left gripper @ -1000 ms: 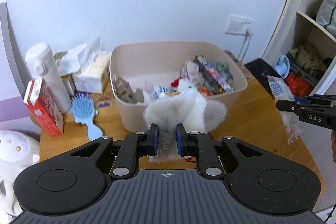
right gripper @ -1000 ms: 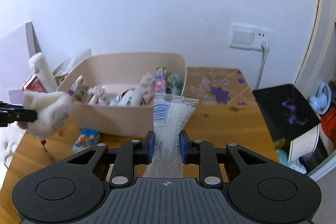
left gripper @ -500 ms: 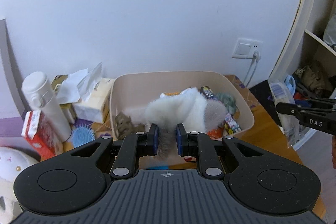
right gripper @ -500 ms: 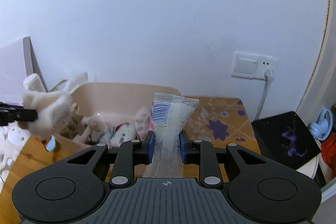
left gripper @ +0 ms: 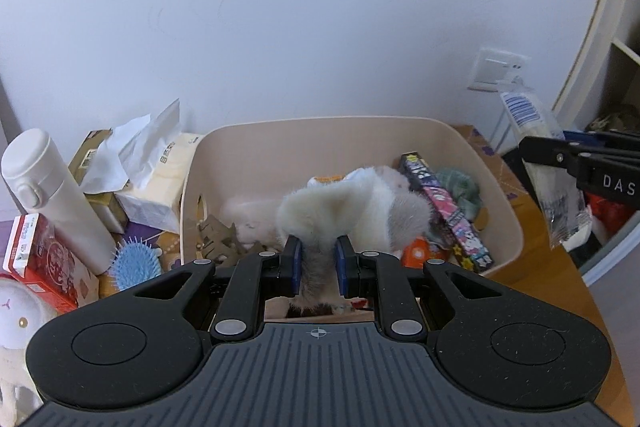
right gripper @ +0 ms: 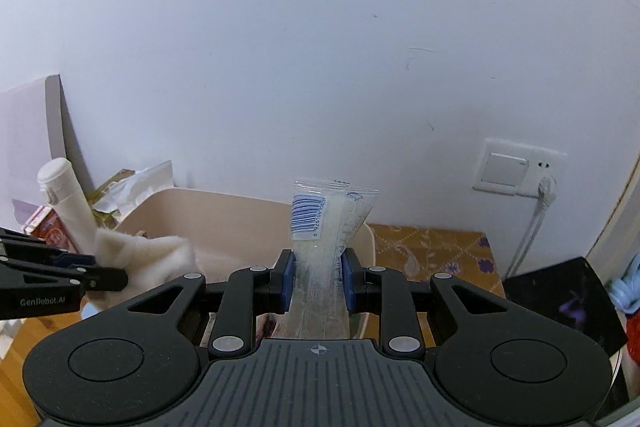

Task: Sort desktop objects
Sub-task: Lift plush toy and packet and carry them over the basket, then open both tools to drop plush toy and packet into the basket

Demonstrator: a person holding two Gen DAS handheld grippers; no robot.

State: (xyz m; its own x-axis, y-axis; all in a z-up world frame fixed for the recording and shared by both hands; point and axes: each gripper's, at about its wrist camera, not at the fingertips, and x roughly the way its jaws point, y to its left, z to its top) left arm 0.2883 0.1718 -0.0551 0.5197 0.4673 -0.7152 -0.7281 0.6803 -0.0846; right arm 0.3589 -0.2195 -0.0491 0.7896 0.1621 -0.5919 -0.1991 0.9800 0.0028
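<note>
L. gripper (left gripper: 317, 269) — jaws clamped on a white-grey plush toy (left gripper: 340, 207), held above the beige bin (left gripper: 508, 227). R. gripper (right gripper: 317, 281) — jaws pinching a clear plastic packet (right gripper: 324, 227) w/ barcode, upright, near bin's right side. Behind: white bottle (left gripper: 48, 203), tissue pack (left gripper: 156, 195), wall socket (right gripper: 516, 167).

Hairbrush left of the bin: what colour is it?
Light blue hairbrush, bristles up, seen best in the left wrist view.
</note>
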